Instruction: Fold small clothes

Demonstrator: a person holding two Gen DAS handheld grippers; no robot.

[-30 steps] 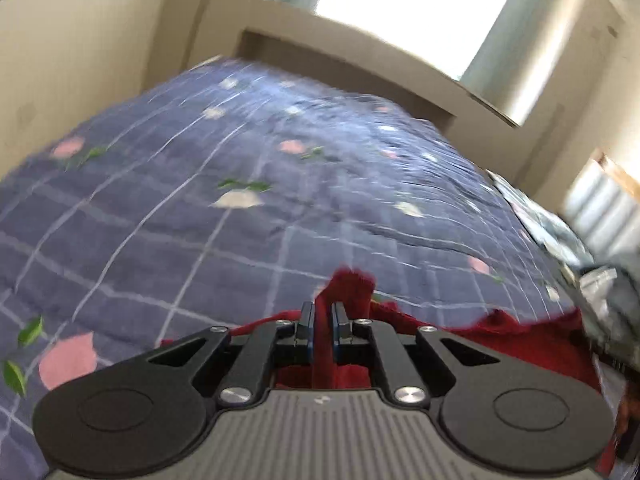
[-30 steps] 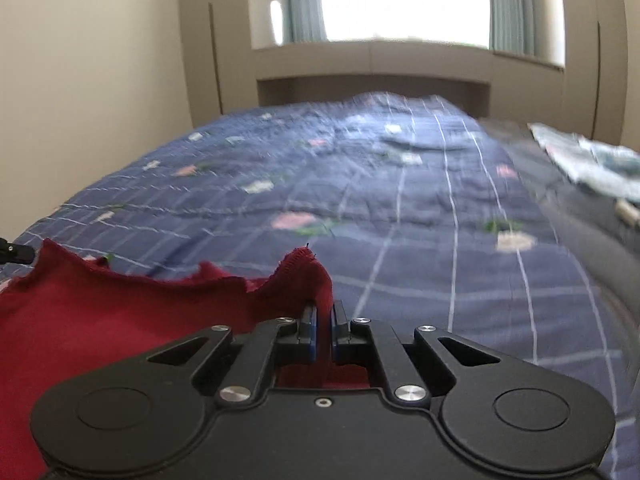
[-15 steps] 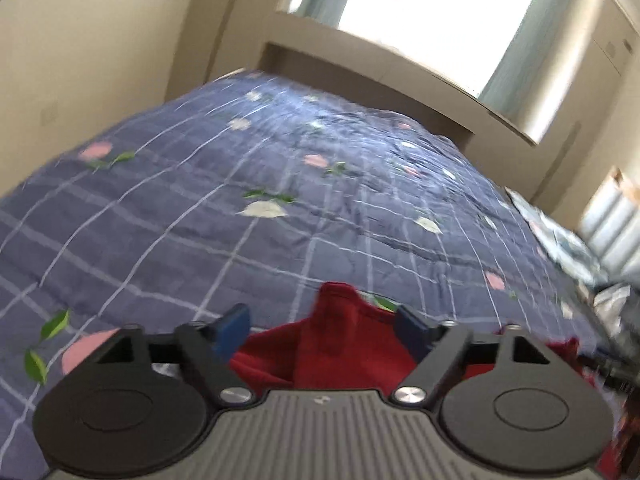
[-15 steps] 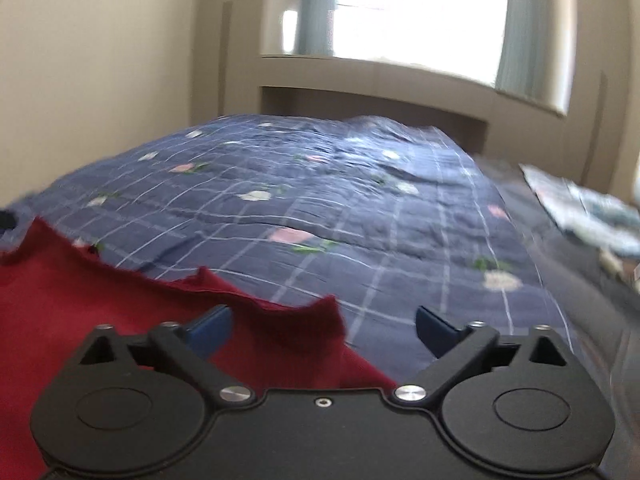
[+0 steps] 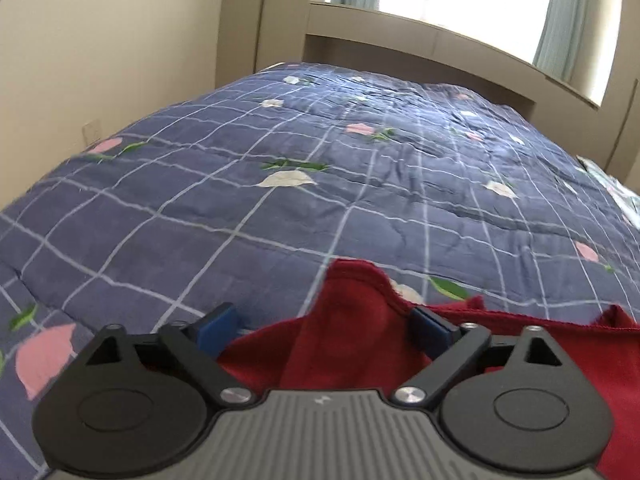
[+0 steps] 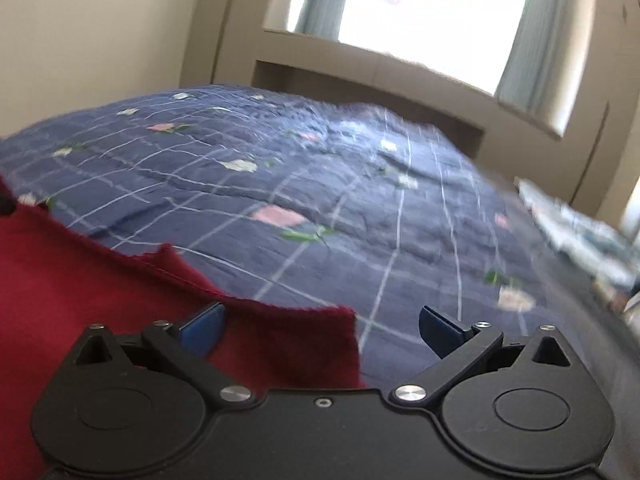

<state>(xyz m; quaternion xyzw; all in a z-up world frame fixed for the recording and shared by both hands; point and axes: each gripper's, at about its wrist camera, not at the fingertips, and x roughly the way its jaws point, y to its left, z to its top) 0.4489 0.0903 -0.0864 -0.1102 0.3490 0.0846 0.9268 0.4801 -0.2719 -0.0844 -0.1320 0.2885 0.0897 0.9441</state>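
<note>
Both tongs have let go in the last second. The left gripper [image 5: 326,330] was pinched on a peak of the red garment [image 5: 352,336]; its jaws are opening, nearly full wide, with that slack peak between them, unpressed. The right gripper [image 6: 320,330] stands wide open over the garment's corner, gripping nothing. The cloth lies released at the near edge of the blue quilt [image 5: 280,200], so this fold seems laid down.

text: none readable | labels: none (only a small unlettered mark on the left gripper [image 5: 325,332])
</note>
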